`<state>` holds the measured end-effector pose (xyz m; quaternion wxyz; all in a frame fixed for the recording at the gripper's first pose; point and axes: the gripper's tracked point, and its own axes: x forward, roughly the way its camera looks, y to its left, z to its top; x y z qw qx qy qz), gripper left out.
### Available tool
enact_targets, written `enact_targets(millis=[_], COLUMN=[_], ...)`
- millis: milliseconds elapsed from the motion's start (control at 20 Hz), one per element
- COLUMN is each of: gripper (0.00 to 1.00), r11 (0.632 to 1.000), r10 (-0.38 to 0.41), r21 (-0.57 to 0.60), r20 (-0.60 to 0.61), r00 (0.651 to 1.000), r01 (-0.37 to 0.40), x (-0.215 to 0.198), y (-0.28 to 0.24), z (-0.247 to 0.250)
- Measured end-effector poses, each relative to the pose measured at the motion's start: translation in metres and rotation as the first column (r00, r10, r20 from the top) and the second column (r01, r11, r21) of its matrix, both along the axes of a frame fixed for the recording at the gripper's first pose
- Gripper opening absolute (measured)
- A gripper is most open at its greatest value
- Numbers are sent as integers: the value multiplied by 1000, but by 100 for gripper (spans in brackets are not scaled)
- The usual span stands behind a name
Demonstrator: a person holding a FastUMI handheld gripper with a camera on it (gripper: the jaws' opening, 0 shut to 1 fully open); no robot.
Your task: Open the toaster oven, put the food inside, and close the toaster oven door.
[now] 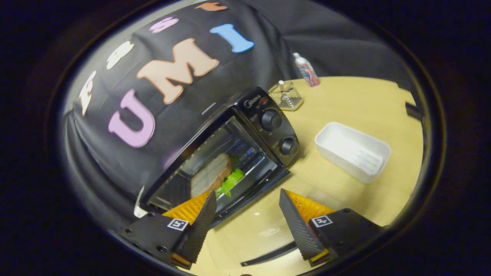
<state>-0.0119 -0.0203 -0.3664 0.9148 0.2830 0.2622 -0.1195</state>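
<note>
While my jaws point(245, 209) stand spread wide with nothing between them, bare tabletop point(345, 99) shows in the gap. Just ahead of them, reaching past the left one, sits the toaster oven point(230, 145); its glass door appears shut, though glare on the glass leaves me unsure. Behind that glass lies the food point(215, 176), a sandwich of pale bread with a green leaf poking out at its lower edge, resting on the wire rack just beyond the tip of my left jaw. The oven's control panel, with two round knobs point(271, 120) one under the other, faces me beyond the middle of the gap. Beyond my right jaw a white rectangular tray point(351, 151) rests on the tabletop. Farther off behind the oven stand a small wire basket point(285, 96) and a bottle point(307, 71) near the booth's cloth wall.
</note>
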Motion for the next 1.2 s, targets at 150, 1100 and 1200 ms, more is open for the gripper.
enact_targets(millis=[150,1100,1200], gripper=[100,100,100], r11=[989,814,821], r10=[79,358,373], r21=[-127,-355,-342], r20=[-17,-319,-283], r00=[997,878,883], r01=[-81,-460,-457], x=[-18,-109,-100], y=[5,54,60], z=[10,-65,-58])
